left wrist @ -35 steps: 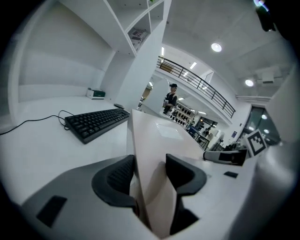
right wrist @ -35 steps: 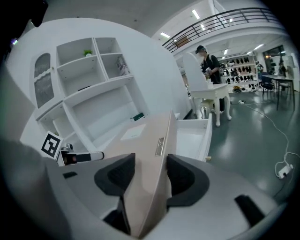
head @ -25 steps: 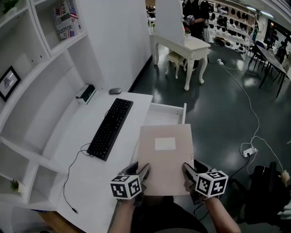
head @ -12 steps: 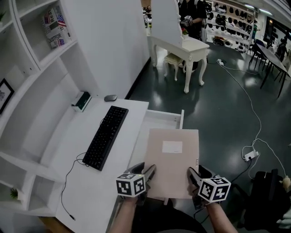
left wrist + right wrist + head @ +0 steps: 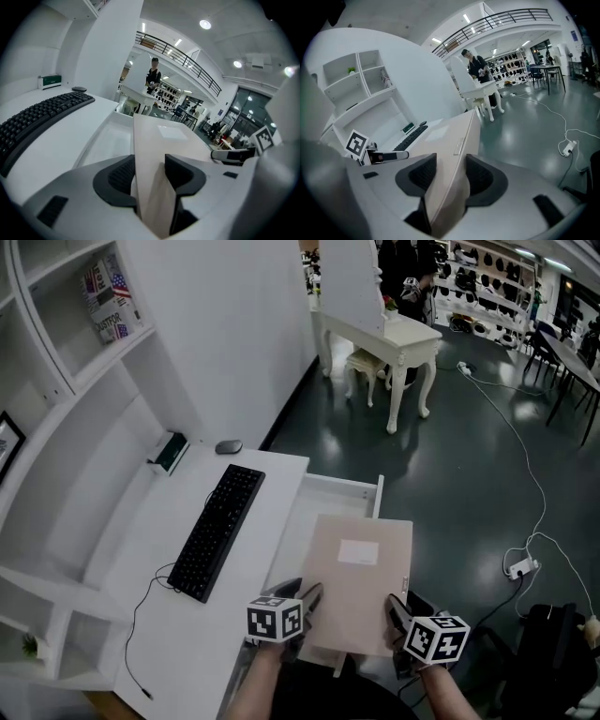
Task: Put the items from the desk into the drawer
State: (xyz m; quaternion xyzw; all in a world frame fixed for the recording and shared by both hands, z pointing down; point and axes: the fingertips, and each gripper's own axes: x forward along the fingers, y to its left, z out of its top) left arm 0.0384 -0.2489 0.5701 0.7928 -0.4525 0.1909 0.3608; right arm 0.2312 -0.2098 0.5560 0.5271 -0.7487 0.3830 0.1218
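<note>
A flat beige file box (image 5: 359,582) with a white label is held level above the open white drawer (image 5: 347,491) at the desk's right side. My left gripper (image 5: 307,607) is shut on its near left corner, and my right gripper (image 5: 394,618) is shut on its near right corner. In the left gripper view the file box (image 5: 154,154) runs away from the jaws over the drawer (image 5: 108,140). The right gripper view shows the file box (image 5: 450,154) edge-on between the pads, with the left gripper (image 5: 377,157) beyond it.
A black keyboard (image 5: 220,529) lies on the white desk (image 5: 150,549), with a mouse (image 5: 228,446) and a small green-and-white box (image 5: 169,451) behind it. White shelves rise on the left. A white table (image 5: 384,334) and floor cables (image 5: 525,512) are beyond.
Both grippers carried the file box to the right and slightly nearer, so it now hangs over the open drawer. The head view shifted a little.
</note>
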